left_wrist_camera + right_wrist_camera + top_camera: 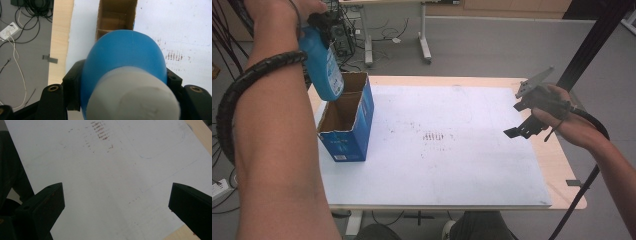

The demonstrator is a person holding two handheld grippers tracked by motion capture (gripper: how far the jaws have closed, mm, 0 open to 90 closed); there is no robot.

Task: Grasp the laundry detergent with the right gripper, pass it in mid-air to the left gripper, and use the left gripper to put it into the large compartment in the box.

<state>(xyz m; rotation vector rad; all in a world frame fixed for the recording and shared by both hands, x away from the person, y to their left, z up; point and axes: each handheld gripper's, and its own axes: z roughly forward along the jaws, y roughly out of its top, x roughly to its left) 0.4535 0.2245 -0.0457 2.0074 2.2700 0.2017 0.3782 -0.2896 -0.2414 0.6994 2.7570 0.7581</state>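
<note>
A blue plastic bottle (323,67) with a white cap (132,98) hangs bottom-down over the open top of a blue cardboard box (347,117) at the left of the white mat. My left gripper (323,22) is shut on the bottle near its cap end, its black jaws pressed on both sides of the blue body (125,55). The box's brown inside (115,18) lies straight below the bottle. My right gripper (524,112) hovers over the mat's right edge, open, with nothing between its fingers (45,205).
A white mat (447,145) with faint reddish marks covers most of the wooden table (562,165). Desk legs (424,35) and cables (337,30) stand on the grey floor behind. A power strip and wires (10,31) lie on the floor to the left.
</note>
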